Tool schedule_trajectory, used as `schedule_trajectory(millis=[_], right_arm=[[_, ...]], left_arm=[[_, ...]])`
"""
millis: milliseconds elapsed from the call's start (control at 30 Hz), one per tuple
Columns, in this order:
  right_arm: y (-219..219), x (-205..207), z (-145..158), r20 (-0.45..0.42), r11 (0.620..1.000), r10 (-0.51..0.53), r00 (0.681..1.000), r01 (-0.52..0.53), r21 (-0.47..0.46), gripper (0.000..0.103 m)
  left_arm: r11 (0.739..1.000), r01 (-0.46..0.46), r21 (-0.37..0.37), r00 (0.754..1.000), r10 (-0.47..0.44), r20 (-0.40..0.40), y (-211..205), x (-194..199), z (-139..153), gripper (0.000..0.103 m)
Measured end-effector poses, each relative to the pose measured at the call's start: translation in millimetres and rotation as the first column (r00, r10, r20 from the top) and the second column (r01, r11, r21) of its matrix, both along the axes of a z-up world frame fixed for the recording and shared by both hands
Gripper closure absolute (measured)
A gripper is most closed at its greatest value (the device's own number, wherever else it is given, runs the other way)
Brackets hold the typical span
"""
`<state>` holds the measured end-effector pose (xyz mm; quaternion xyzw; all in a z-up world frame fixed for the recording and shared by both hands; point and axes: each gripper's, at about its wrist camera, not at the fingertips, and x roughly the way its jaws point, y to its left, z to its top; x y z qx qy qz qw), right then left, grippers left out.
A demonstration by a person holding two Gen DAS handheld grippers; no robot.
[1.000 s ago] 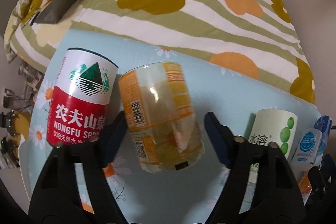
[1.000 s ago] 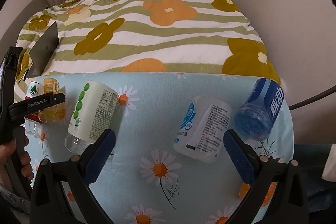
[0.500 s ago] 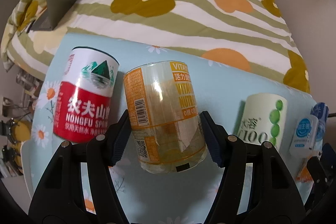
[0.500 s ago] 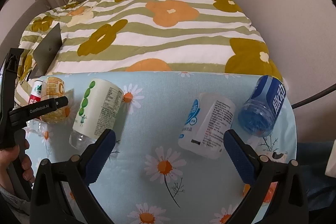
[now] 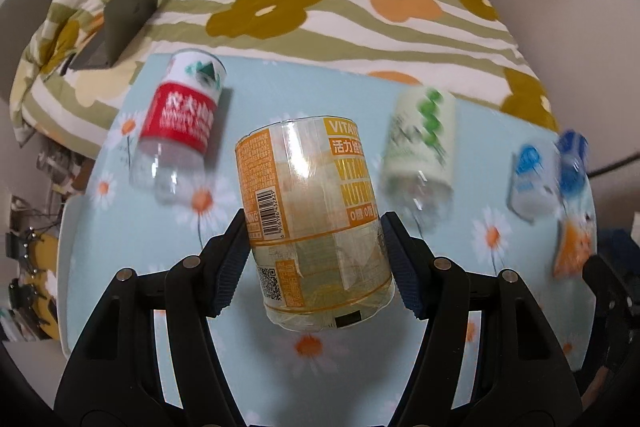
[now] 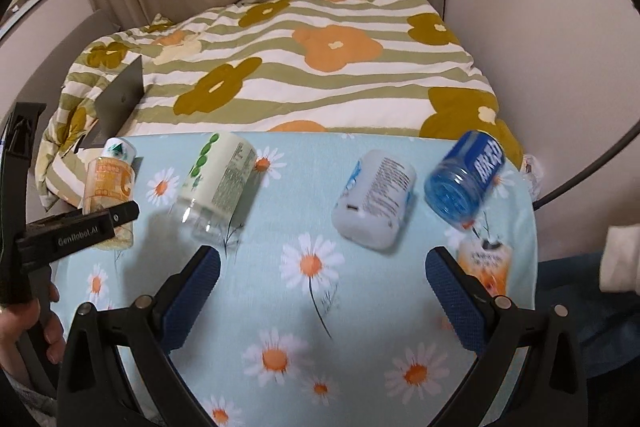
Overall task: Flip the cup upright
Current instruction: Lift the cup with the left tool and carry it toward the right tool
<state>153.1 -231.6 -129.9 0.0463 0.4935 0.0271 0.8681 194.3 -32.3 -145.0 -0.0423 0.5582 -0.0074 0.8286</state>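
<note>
My left gripper (image 5: 314, 261) is shut on the orange-labelled clear cup (image 5: 310, 211) and holds it lifted above the daisy-print table (image 5: 240, 347), nearly upright with a slight tilt. The same cup (image 6: 107, 187) shows at the far left of the right wrist view, held by the left gripper's finger (image 6: 80, 233). My right gripper (image 6: 322, 293) is open and empty above the table's front middle. The red-labelled cup (image 5: 180, 123), green-dotted cup (image 5: 422, 147), white-blue cup (image 6: 374, 199) and blue cup (image 6: 466, 179) lie on their sides.
A bed with a striped flower quilt (image 6: 320, 67) sits behind the table, with a grey laptop (image 5: 124, 19) on it. A small orange packet (image 6: 482, 259) lies near the table's right edge. Curtains and walls close the back and right.
My left gripper closed on the orange-labelled cup and lifted it off the table, away from the red cup. The right gripper pulled back and up a little, staying open.
</note>
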Motion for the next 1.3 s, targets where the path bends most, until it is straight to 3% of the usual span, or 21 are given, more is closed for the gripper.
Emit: schedule_trajectory(millis=[167, 467, 867, 1133, 1167, 1200, 1233, 1300], right_arm=[[-10.8, -35.8, 2.9, 0.022, 1.000, 0.011, 1.000, -0.011, -0.001, 0.000], [-29.7, -90.8, -13.7, 0.016, 1.000, 0.008, 1.000, -0.008, 0.003, 0.000], [-46.8, -113.5, -38.7, -0.034, 1.000, -0.017, 0.999, 0.017, -0.002, 0.000], [-49.2, -114.0, -42.0, -0.041, 1.000, -0.019, 0.999, 0.020, 0.006, 0.000], [-49.7, -114.1, -41.8, -0.040, 1.000, -0.019, 0.999, 0.020, 0.009, 0.000], [-50.2, -114.5, -41.2, -0.038, 1.000, -0.020, 0.999, 0.020, 0.011, 0.000], [-50.6, -114.9, -40.2, -0.035, 1.000, -0.019, 0.999, 0.019, 0.010, 0.000], [-50.7, -116.3, -37.9, -0.028, 1.000, -0.017, 0.999, 0.017, 0.005, 0.000]], left_arm=[[0.999, 0.046, -0.003, 0.999, -0.046, 0.000, -24.8, -48.1, -2.3, 0.034], [0.987, 0.158, 0.008, 0.986, -0.157, -0.052, -72.6, -110.0, -33.5, 0.034], [0.973, 0.227, 0.042, 0.971, -0.223, -0.082, -94.9, -105.3, -62.7, 0.033], [0.973, 0.226, 0.046, 0.973, -0.223, -0.067, -96.4, -105.5, -62.1, 0.032], [0.973, 0.226, 0.053, 0.973, -0.223, -0.064, -96.6, -105.9, -61.4, 0.022], [0.972, 0.225, 0.067, 0.974, -0.221, -0.057, -97.1, -106.4, -59.8, 0.006], [0.972, 0.222, 0.079, 0.975, -0.219, -0.045, -96.2, -107.4, -57.2, 0.000], [0.972, 0.215, 0.093, 0.977, -0.214, -0.014, -95.6, -109.8, -50.5, 0.000]])
